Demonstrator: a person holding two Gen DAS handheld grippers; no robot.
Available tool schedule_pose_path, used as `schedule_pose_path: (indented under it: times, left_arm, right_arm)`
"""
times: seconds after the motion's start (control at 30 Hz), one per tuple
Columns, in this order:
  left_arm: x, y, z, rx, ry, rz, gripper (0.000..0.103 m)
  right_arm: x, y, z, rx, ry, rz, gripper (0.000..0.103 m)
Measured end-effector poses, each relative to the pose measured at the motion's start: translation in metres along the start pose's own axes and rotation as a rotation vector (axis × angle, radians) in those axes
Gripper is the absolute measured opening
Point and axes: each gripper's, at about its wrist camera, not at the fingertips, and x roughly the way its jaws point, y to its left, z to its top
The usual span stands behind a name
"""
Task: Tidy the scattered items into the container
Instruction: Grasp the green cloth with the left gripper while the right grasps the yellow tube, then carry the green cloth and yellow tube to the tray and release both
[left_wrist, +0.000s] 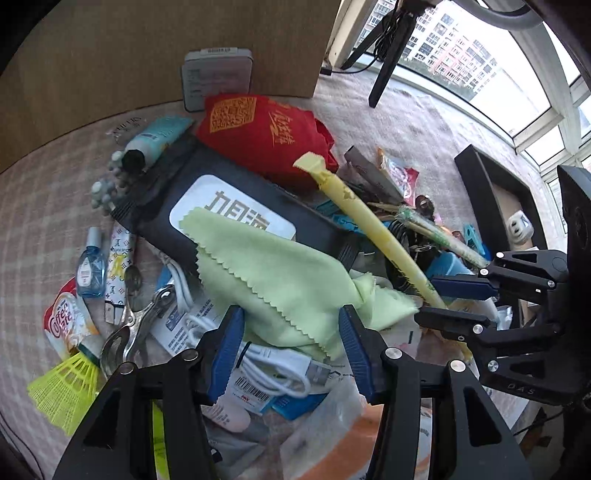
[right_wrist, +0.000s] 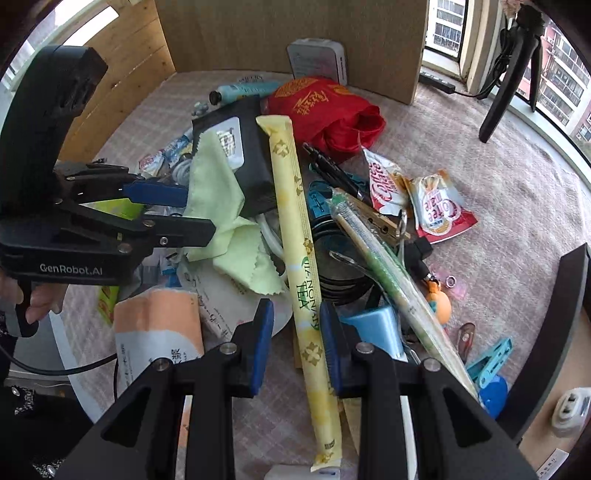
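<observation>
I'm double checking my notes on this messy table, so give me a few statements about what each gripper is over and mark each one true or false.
1. The long yellow tea stick lies between the right gripper fingers. True.
2. The left gripper hovers over a red bag. False: it is over the green cloth; the red bag lies farther off.
3. The green cloth partly covers the dark wipes pack. True.
4. The yellow shuttlecock sits in the container. False: it lies on the table.

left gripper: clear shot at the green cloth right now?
Probably yes. The green cloth lies on top of the pile, nothing over it, and the left gripper has open jaws astride its near edge. The white cable underneath might snag.
</observation>
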Motion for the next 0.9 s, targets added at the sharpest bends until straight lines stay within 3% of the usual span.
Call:
schedule_pose_path:
  times: [0.07,0.17,0.3,0.63,0.9]
  left_arm:
    - [0.004,0.002,-0.001,-0.003,0.01,-0.019,0.049]
    - [0.002,0.011,-0.002,-0.037,0.006,-0.07,0.035]
    - [-0.006,0.015,-0.005,-0.033,-0.02,-0.065,0.003]
    - [-0.063,0.013,-0.013,-0.025,-0.133,-0.118,0.002]
    - [-0.092,-0.047,-0.007,0.071,-0.185,-0.226,0.002]
  right_arm:
    - [0.003,0.001,0.0,-0.006,0.007,-0.006,0.023]
    - [-0.001,-0.003,-0.001,0.026,-0.005,0.017,0.013]
    - [-0.011,-0.012,-0.007,0.077,-0.026,0.058,0.011]
    - [-0.059,-0.024,-0.034,0.178,-0.136,0.125,0.011]
    - [-0.117,-0.059,-0.082,0.329,-0.247,0.051,0.011]
